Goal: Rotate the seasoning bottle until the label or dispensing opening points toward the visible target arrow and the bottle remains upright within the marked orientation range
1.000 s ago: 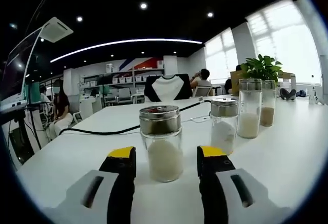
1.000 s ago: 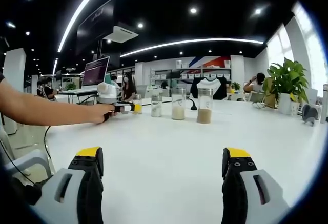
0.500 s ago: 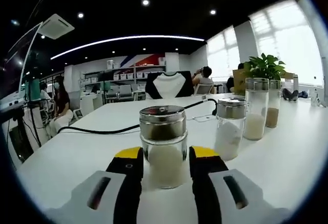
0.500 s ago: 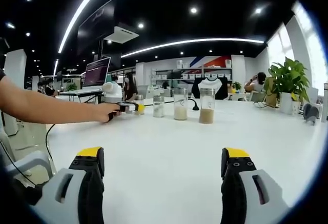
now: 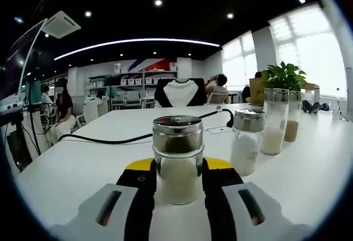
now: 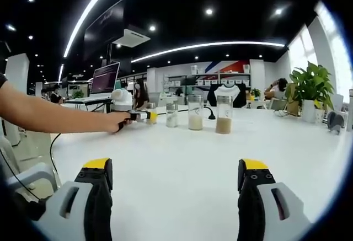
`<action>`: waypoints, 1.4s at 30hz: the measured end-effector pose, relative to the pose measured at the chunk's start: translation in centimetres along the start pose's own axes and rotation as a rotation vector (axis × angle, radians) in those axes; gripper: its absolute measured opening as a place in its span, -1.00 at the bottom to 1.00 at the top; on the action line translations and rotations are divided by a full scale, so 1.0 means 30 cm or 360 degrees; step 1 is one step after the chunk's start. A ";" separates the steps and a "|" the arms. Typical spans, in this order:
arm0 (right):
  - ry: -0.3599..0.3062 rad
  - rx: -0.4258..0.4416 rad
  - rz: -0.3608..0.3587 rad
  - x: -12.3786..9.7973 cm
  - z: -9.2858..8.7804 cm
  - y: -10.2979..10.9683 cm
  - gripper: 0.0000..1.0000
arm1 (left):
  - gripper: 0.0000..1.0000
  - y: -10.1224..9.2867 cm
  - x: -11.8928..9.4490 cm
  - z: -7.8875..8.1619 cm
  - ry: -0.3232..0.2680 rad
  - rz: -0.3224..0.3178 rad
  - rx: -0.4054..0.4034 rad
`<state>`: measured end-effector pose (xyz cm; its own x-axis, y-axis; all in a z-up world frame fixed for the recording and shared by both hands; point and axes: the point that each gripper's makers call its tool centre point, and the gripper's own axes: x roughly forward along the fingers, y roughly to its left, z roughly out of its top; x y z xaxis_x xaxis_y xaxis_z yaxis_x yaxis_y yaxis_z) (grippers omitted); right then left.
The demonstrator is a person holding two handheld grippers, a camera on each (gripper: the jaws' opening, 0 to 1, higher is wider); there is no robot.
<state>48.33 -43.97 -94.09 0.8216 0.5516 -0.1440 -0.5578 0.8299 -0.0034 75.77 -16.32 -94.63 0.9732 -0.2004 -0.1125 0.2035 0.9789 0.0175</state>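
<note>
A short glass seasoning bottle (image 5: pixel 177 161) with a steel shaker lid and white grains stands upright on the white table (image 5: pixel 83 169). My left gripper (image 5: pixel 177 170) is shut on it, and the yellow-tipped fingers (image 5: pixel 140 169) press its two sides. In the right gripper view the same bottle (image 6: pixel 150 114) is small at mid-left, with the left gripper (image 6: pixel 131 114) held there by a person's hand. My right gripper (image 6: pixel 176 169) hovers open over bare table, far from the bottles.
To the right of the held bottle stand a second short shaker (image 5: pixel 246 140) and two tall jars (image 5: pixel 273 121). A black cable (image 5: pixel 110 140) crosses the table behind it. A potted plant (image 6: pixel 311 86) sits at the far right and a screen (image 6: pixel 105 78) at the far left.
The left jaws have closed from wide apart until they touch the bottle's sides. The right gripper has stayed open and still.
</note>
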 end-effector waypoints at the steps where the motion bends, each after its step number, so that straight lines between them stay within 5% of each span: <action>1: 0.0003 0.0000 0.0000 0.001 -0.003 0.000 0.90 | -0.32 -0.001 -0.002 0.000 -0.0004 -0.0002 -0.0004; 12: 0.0015 0.0000 0.0003 0.003 -0.008 -0.002 0.90 | -0.33 0.005 -0.018 -0.007 0.0022 -0.0010 -0.0016; 22: 0.0019 -0.0001 0.0020 0.007 -0.011 0.014 0.89 | -0.33 -0.004 -0.059 0.013 0.0013 -0.0043 0.0101; 30: -0.0033 0.0083 0.0038 0.005 0.011 0.024 0.89 | -0.33 -0.048 -0.110 0.047 -0.0016 -0.0077 0.0161; 32: -0.0077 0.0134 0.0058 0.005 0.027 0.031 0.89 | -0.33 -0.070 -0.122 0.042 -0.0004 -0.0133 0.0057; 36: -0.0095 0.0132 0.0071 0.007 0.034 0.043 0.86 | -0.33 -0.106 -0.154 0.038 -0.0008 -0.0186 0.0121; 42: -0.0127 0.0188 0.0096 0.004 0.045 0.045 0.82 | -0.33 -0.132 -0.189 0.058 -0.0035 -0.0239 0.0052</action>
<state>47.81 -42.66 -92.78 0.7962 0.6019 -0.0616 -0.5927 0.7964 0.1203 69.62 -19.13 -92.33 0.9337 -0.3453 -0.0945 0.3497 0.9362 0.0343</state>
